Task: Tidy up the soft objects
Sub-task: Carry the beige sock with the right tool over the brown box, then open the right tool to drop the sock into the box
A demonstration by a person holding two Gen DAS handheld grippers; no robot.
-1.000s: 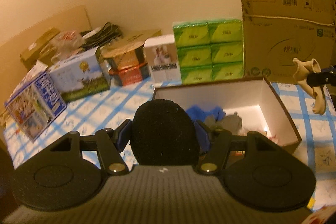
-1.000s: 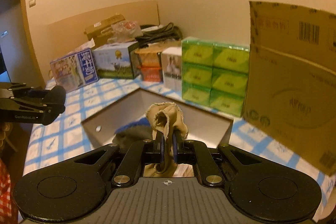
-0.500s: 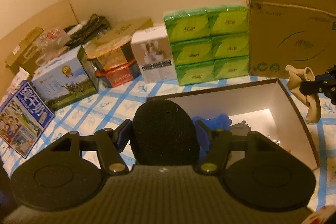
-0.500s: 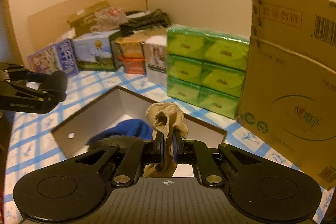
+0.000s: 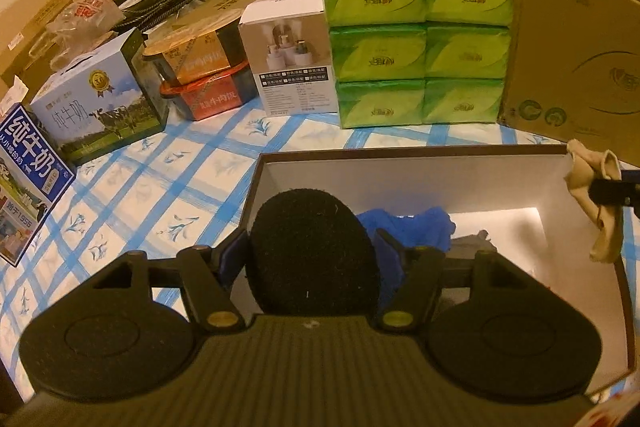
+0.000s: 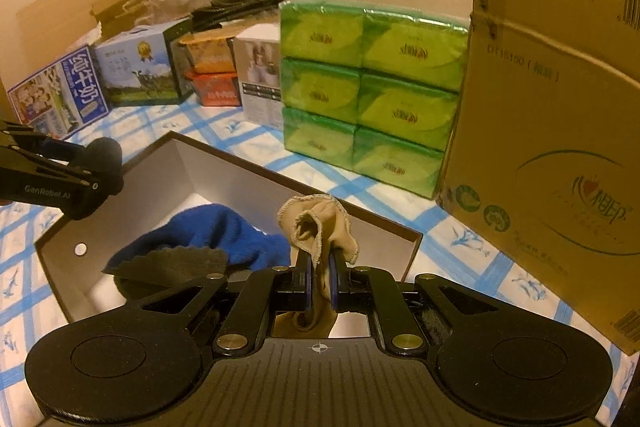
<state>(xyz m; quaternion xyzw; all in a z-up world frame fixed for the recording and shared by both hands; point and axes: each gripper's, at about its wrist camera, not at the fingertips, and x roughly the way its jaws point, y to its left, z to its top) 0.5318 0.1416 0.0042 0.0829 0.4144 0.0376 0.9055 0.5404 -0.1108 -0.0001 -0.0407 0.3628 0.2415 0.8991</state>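
My left gripper (image 5: 310, 247) holds a black round foam pad (image 5: 312, 271) between its blue pads above the near left corner of an open, white-lined box (image 5: 400, 171). Its jaws are opening, and the pad still sits between them. In the right wrist view, this gripper (image 6: 100, 167) hovers over the box's left rim (image 6: 224, 171). My right gripper (image 6: 320, 267) is shut on a beige cloth (image 6: 316, 223), which hangs over the box's right side (image 5: 588, 179). Inside the box lie a blue cloth (image 6: 216, 231) and a grey cloth (image 6: 172, 267).
Stacked green tissue packs (image 5: 420, 47) and a tall cardboard carton (image 5: 572, 47) stand just behind the box. A white product box (image 5: 292, 59), food boxes and milk cartons (image 5: 100, 99) line the back left. A blue-checked tablecloth (image 5: 180, 187) covers the table.
Both grippers have moved forward and down towards the open box, which now looks closer. The beige cloth has come over the box's right rim. Both objects remain held.
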